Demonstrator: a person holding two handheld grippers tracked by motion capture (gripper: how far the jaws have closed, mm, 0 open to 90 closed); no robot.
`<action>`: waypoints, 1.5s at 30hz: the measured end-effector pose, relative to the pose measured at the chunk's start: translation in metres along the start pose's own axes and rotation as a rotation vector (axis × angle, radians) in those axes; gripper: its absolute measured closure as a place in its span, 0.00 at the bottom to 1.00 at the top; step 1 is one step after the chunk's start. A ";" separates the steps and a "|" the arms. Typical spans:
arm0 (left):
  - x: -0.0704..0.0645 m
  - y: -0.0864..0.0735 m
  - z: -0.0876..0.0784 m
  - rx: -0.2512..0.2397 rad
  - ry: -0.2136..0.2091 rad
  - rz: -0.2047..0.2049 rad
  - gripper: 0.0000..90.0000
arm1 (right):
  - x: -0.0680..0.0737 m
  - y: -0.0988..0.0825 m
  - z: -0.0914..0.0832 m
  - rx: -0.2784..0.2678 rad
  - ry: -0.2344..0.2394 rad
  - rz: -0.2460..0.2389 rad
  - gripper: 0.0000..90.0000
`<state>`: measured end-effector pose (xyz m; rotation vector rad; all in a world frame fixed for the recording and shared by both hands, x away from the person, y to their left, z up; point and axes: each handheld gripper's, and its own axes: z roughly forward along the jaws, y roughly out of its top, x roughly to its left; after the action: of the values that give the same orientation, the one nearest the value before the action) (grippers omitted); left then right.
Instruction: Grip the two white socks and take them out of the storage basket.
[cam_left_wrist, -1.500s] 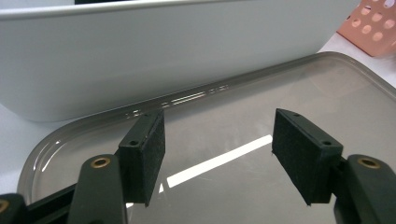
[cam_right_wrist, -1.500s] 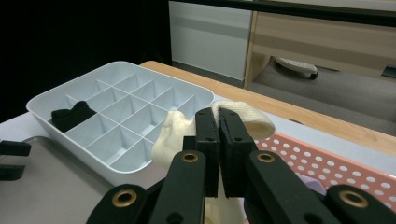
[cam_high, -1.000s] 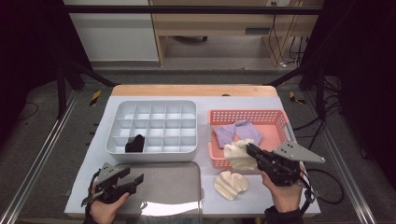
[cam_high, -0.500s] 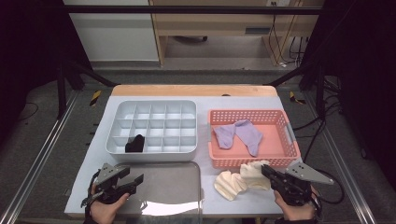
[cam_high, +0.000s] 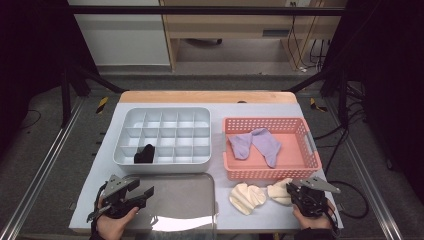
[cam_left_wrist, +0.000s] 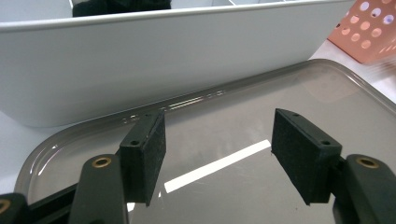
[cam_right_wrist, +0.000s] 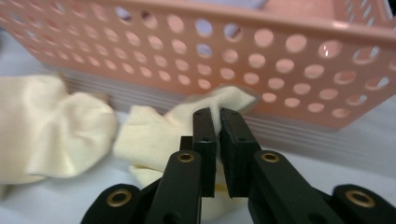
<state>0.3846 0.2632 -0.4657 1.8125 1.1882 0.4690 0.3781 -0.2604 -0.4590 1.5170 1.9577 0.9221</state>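
Two cream socks lie on the white table in front of the pink basket (cam_high: 272, 173). My right gripper (cam_high: 296, 193) sits low at the front right, its jaws nipping the cuff of the right cream sock (cam_high: 279, 191) (cam_right_wrist: 154, 140). The jaws (cam_right_wrist: 218, 126) have just been opening slightly, and the fabric is still between the pads. The other cream sock (cam_high: 246, 198) (cam_right_wrist: 51, 126) lies loose to its left. My left gripper (cam_high: 145, 193) (cam_left_wrist: 217, 161) rests open over the grey tray (cam_high: 185, 200) (cam_left_wrist: 280, 93), holding nothing.
A white divided organiser (cam_high: 165, 135) (cam_left_wrist: 140, 60) stands behind the tray, with a black sock (cam_high: 145, 154) in a front-left cell. Two purple socks (cam_high: 255, 142) lie in the pink basket (cam_right_wrist: 233, 56). The table's front edge is close to both hands.
My right gripper has come down from the basket's front rim to the table, bringing the cream sock beside the other one. The left gripper has stayed put.
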 end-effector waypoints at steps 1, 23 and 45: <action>0.000 0.000 0.000 -0.001 -0.001 -0.002 0.39 | -0.001 0.000 0.002 0.005 -0.006 0.002 0.91; -0.001 0.003 -0.003 -0.015 -0.008 -0.016 0.43 | 0.063 0.030 -0.023 -0.170 0.230 -0.128 0.83; -0.004 0.004 -0.005 -0.026 -0.012 -0.020 0.46 | 0.120 0.004 0.029 0.044 0.383 -0.253 0.87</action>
<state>0.3811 0.2618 -0.4589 1.7773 1.1857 0.4592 0.3702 -0.1377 -0.4724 1.1384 2.3854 1.1247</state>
